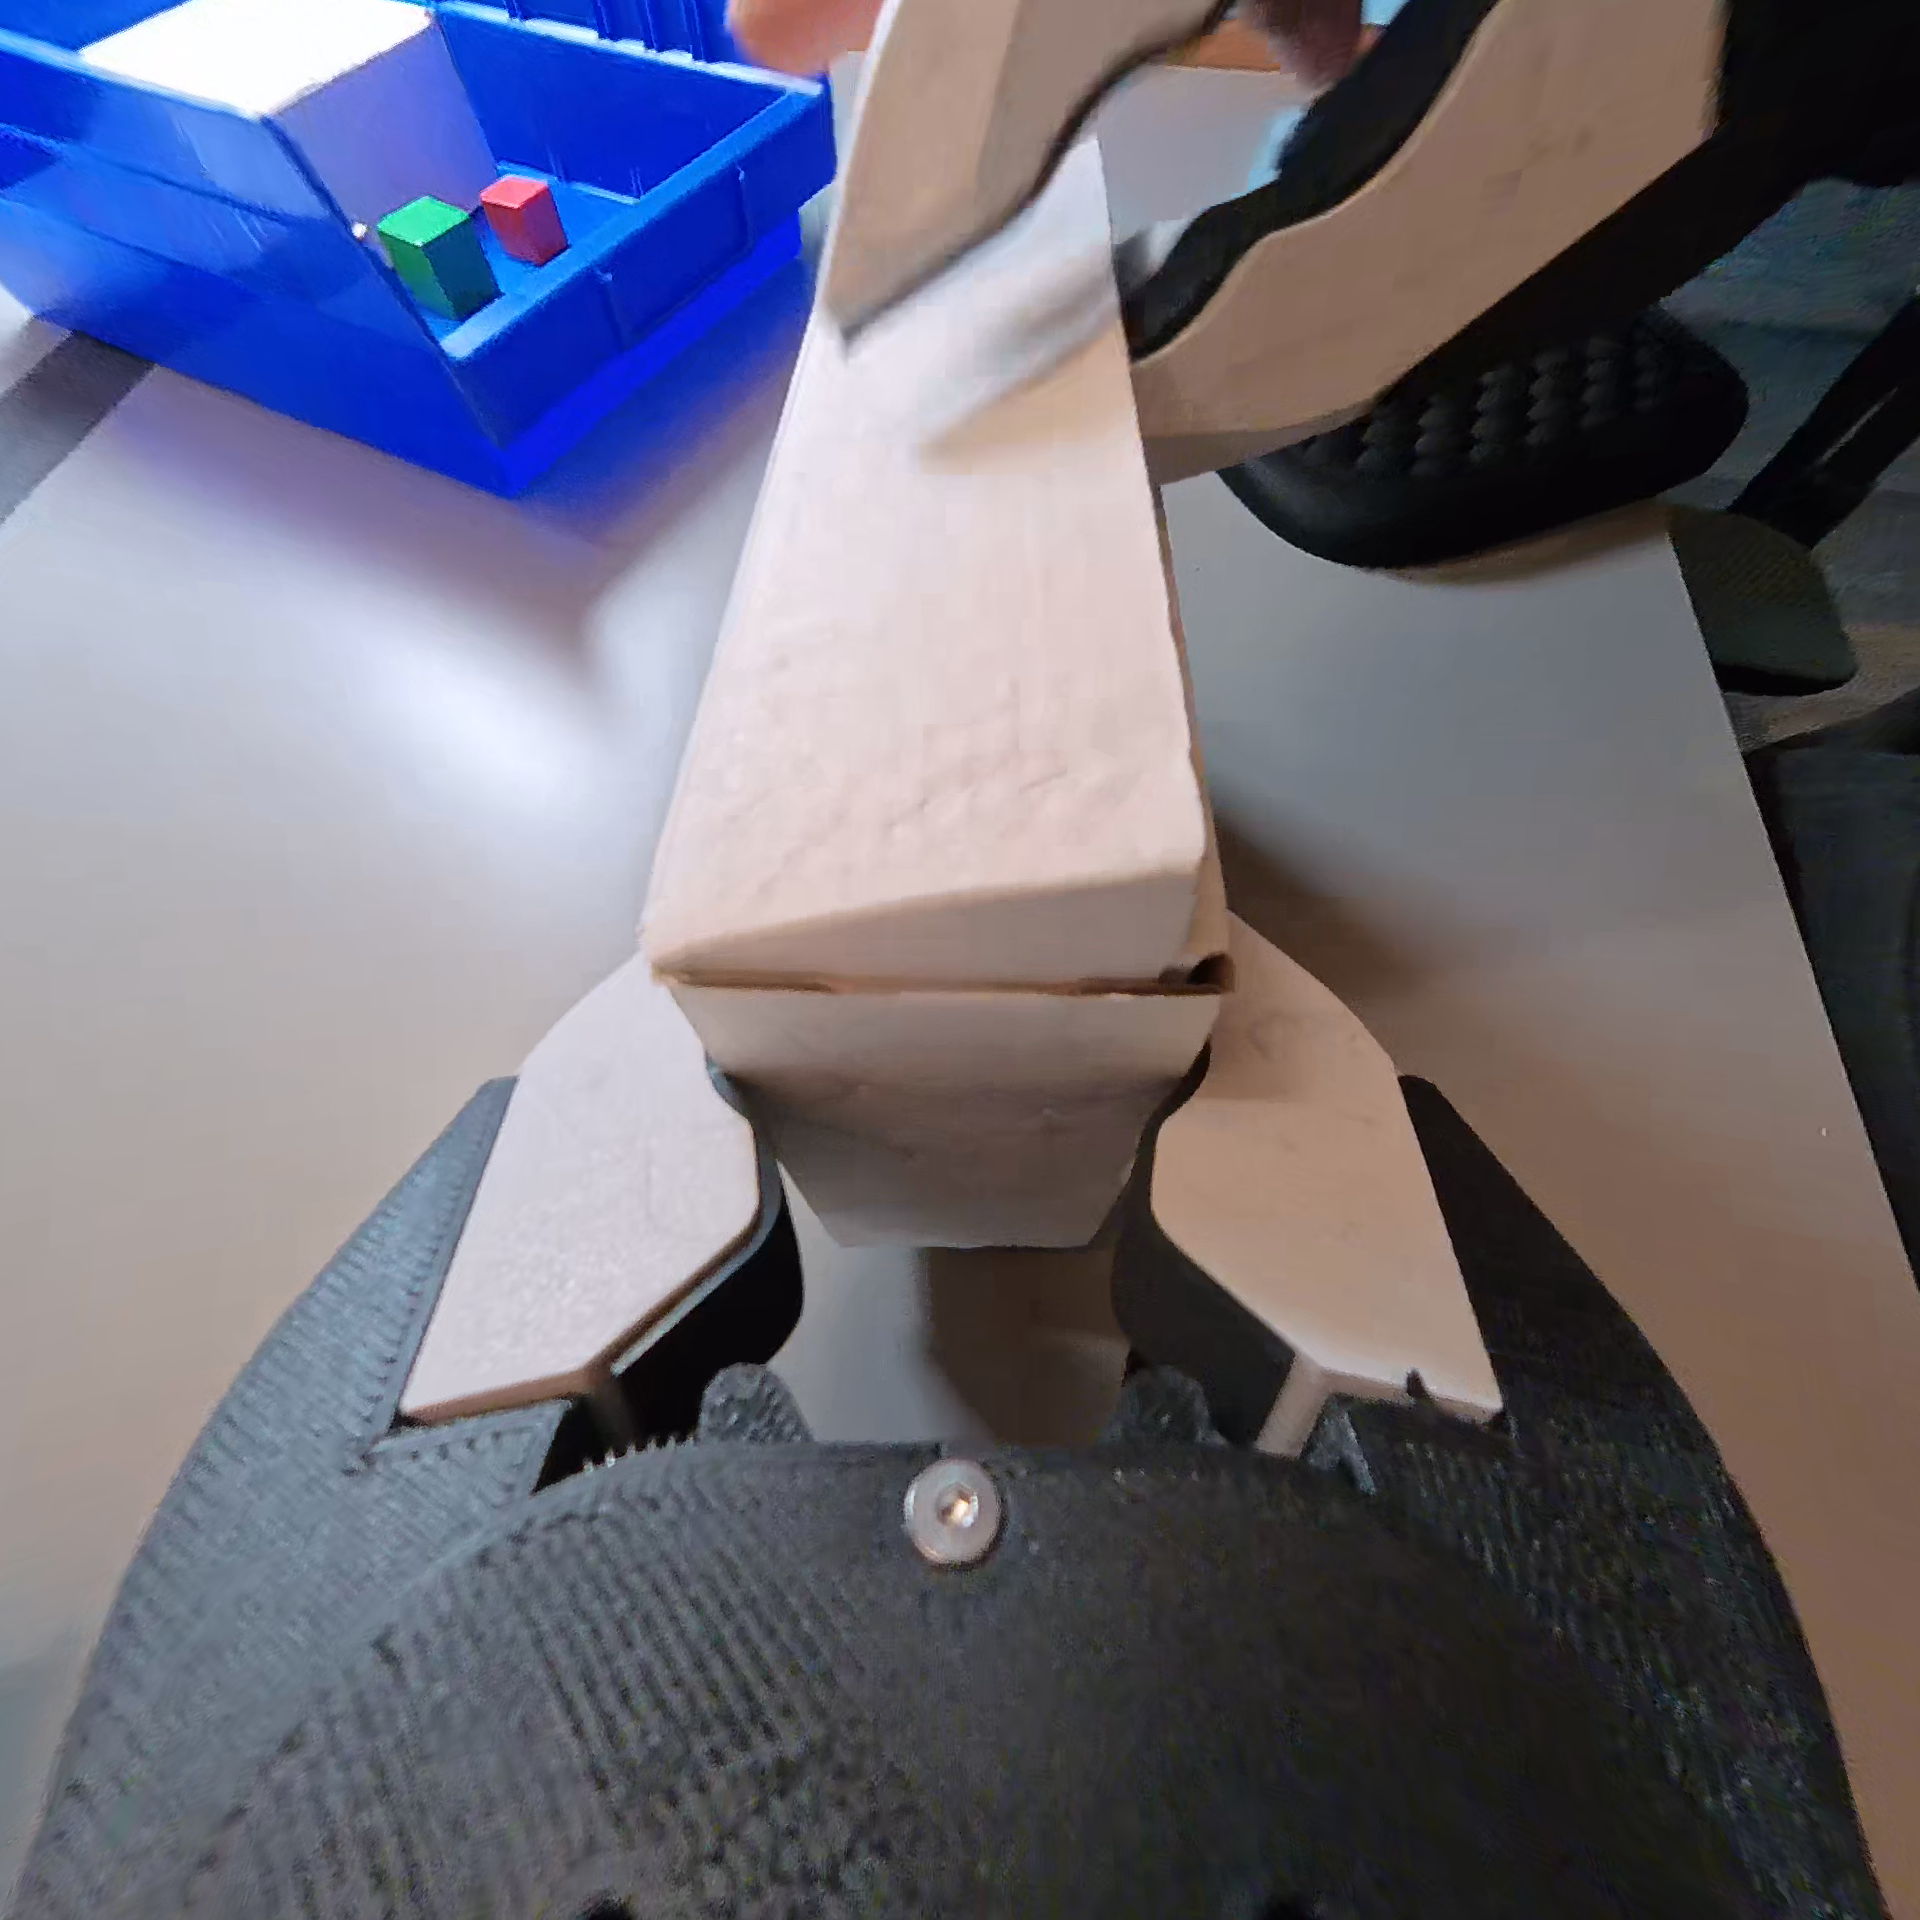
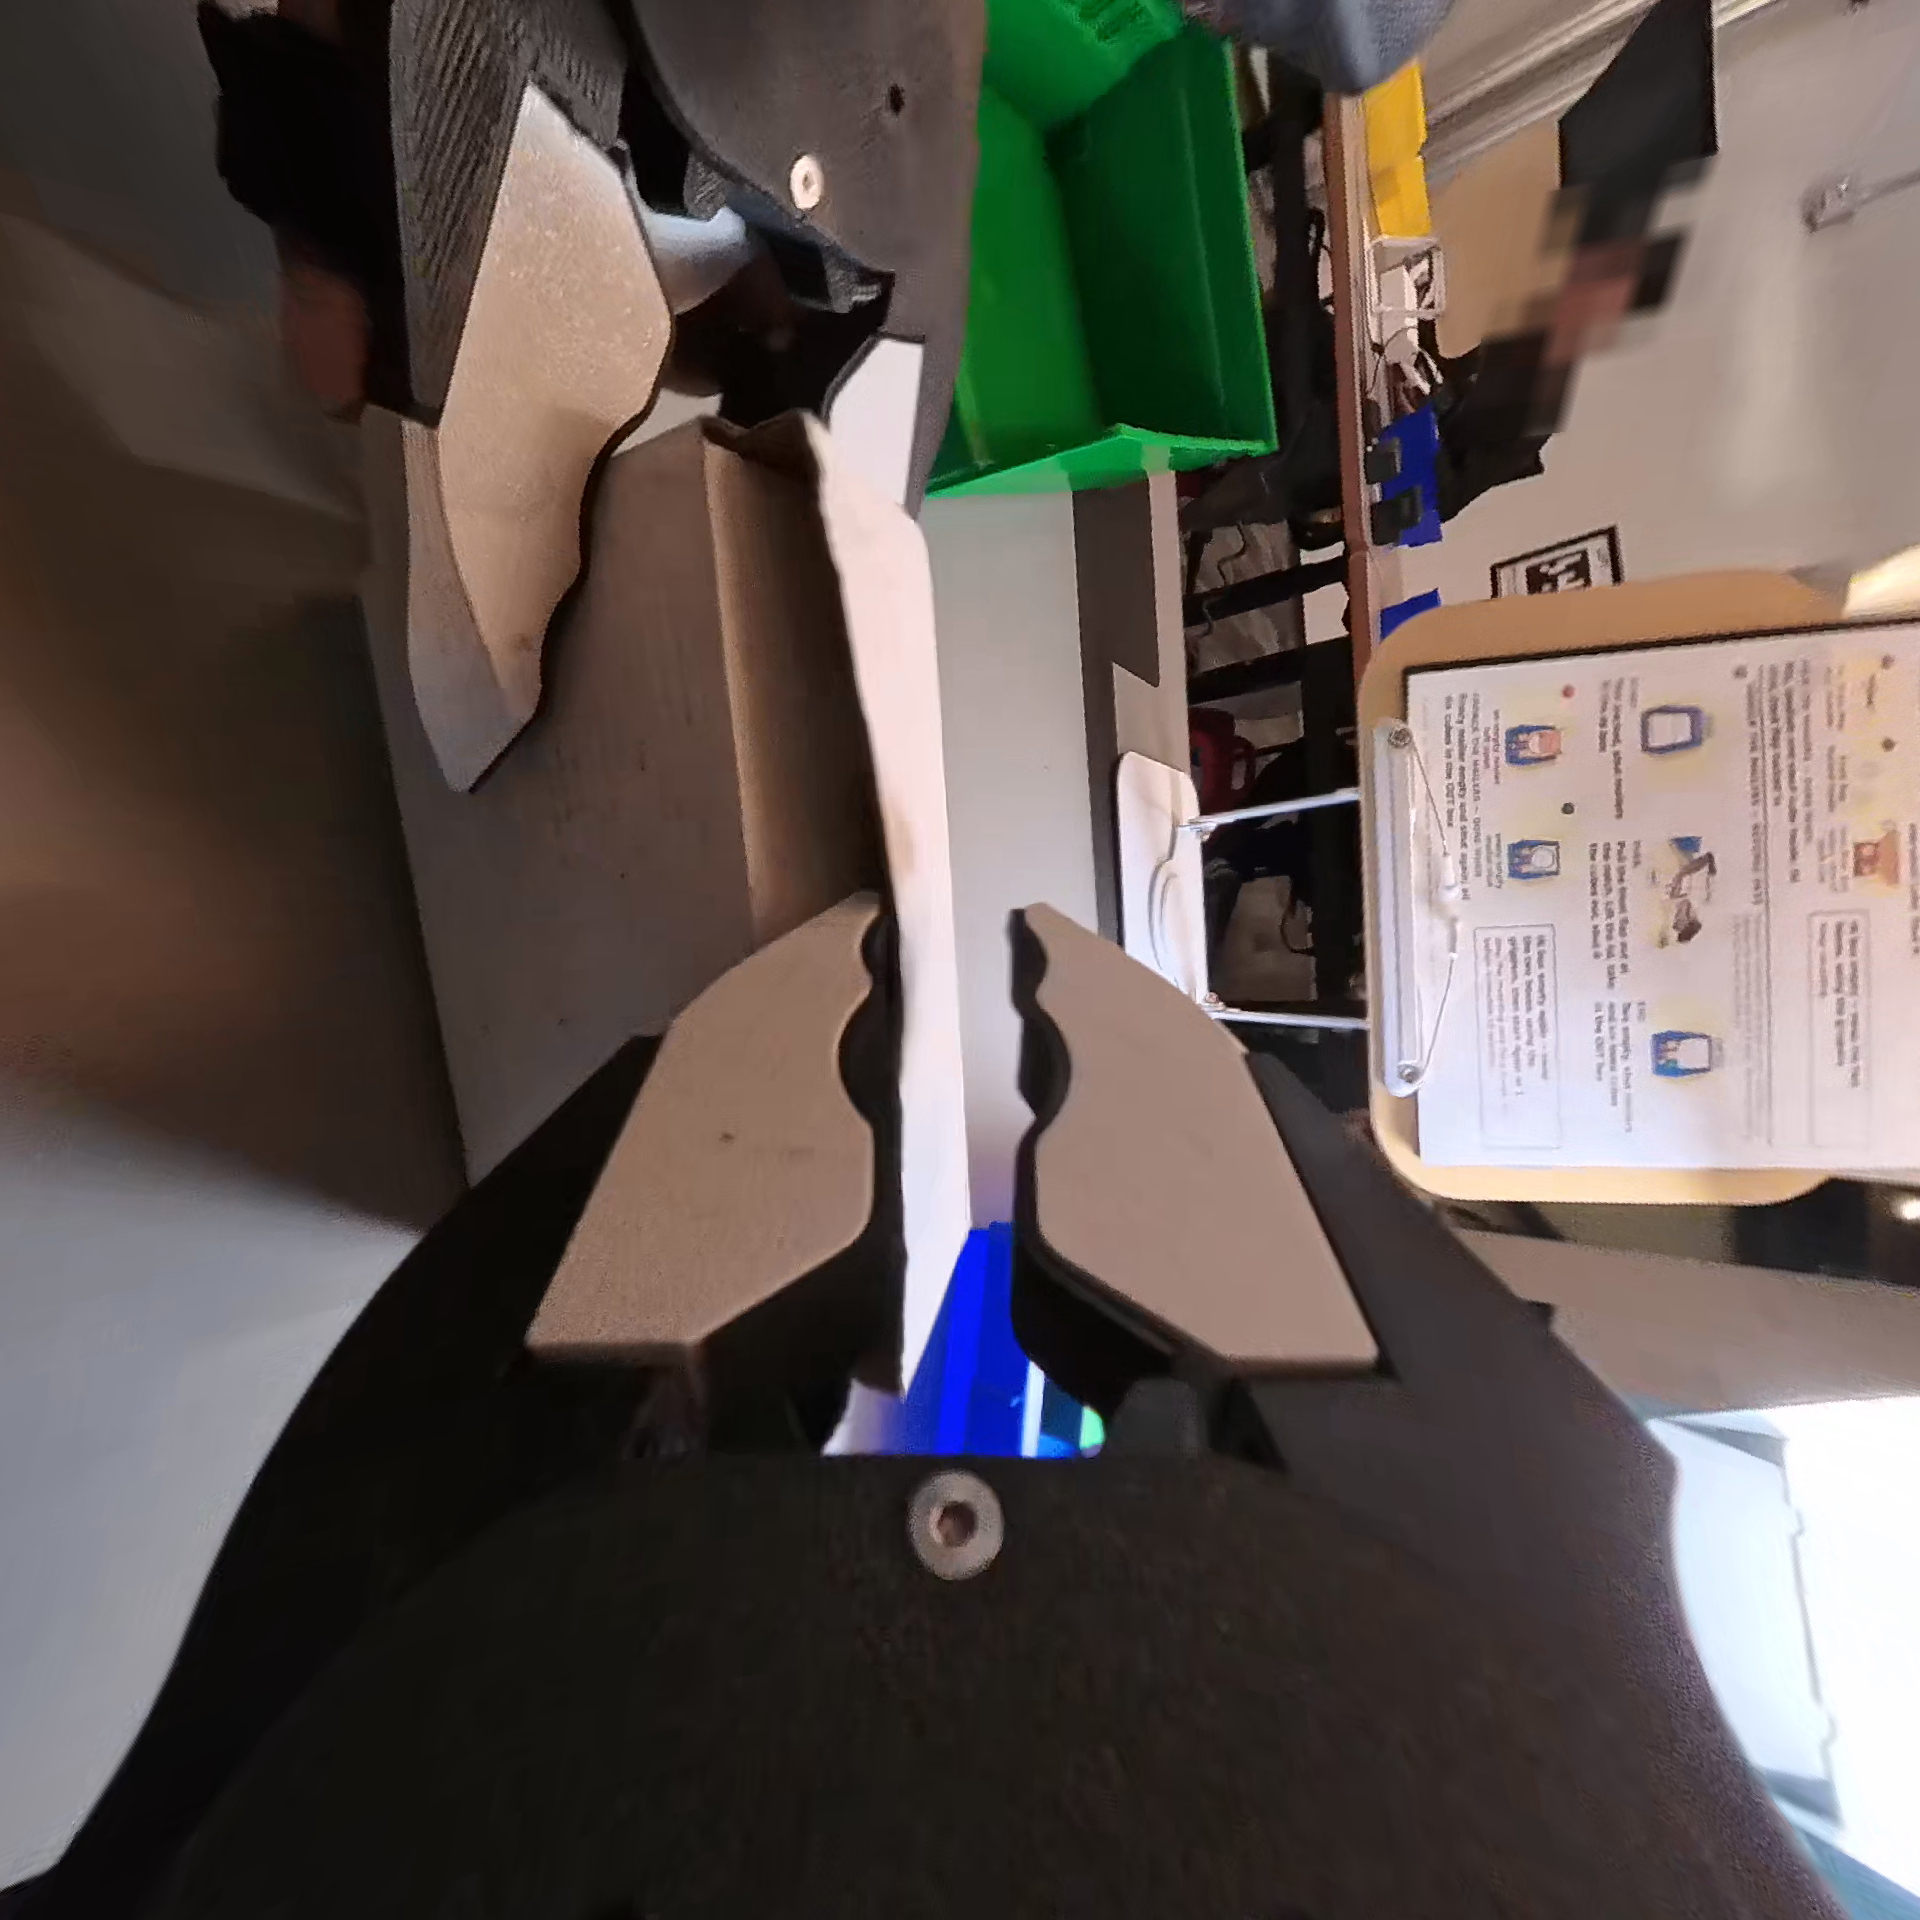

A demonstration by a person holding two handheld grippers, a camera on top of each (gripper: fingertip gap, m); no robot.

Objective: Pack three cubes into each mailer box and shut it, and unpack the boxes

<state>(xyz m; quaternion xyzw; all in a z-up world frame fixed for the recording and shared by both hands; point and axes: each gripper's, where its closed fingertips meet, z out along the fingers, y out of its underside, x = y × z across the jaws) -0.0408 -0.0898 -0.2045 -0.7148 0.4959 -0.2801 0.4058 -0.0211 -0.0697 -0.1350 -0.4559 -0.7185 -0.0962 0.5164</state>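
Cardboard of a pale mailer box [image 1: 935, 727] is clamped at its near end between the 2 fingers of the left claw [image 1: 951, 1132], the box being held above the grey surface [image 1: 312, 779]. At its far end, a flap [image 2: 899, 831] is straddled by the right claw [image 2: 951, 935], whose fingers are spread, only 1 touching it. Behind, 2 cubes, a green cube [image 1: 436, 255] and a red cube [image 1: 525, 216], are seen in a blue bin [image 1: 582, 343]. A green bin [image 2: 1122, 281] and a clipboard [image 2: 1662, 904] are visible beyond.
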